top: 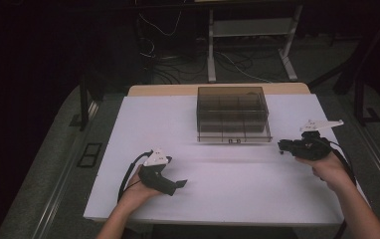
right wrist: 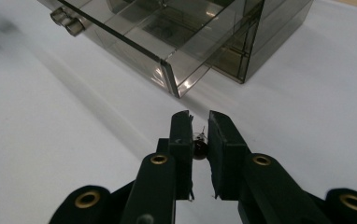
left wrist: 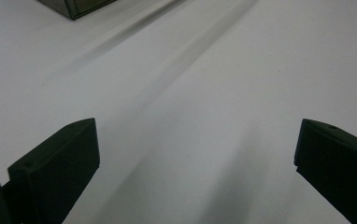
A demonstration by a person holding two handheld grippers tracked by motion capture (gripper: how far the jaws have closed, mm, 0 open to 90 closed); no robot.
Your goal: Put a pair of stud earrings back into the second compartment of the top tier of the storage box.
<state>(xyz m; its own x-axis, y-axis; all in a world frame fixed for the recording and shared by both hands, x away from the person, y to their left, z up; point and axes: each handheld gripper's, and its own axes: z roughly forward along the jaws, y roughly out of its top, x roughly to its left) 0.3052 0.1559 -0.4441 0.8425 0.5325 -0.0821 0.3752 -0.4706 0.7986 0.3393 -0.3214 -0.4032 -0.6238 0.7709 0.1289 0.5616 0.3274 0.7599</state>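
Note:
A smoky see-through drawer box (top: pixel 233 113) stands at the back middle of the white table (top: pixel 213 199). In the right gripper view its bottom drawer (right wrist: pixel 134 32) is pulled out, with round knobs (right wrist: pixel 67 21) on the front. My right gripper (right wrist: pixel 200 116) is shut on a small dark round piece (right wrist: pixel 200 147) with thin wire ends, held just off the table in front of the drawer's corner. From above, the right gripper (top: pixel 281 145) points left, beside the box's right front corner. My left gripper (top: pixel 177 185) rests near the table's front left, and its jaws (left wrist: pixel 196 128) stand wide open over bare table.
A corner of the box (left wrist: pixel 78 4) sits at the top left of the left gripper view. Behind the table, a white stand's legs (top: pixel 250 50) and loose cables (top: pixel 178 64) lie on the floor. Dark floor borders the table on both sides.

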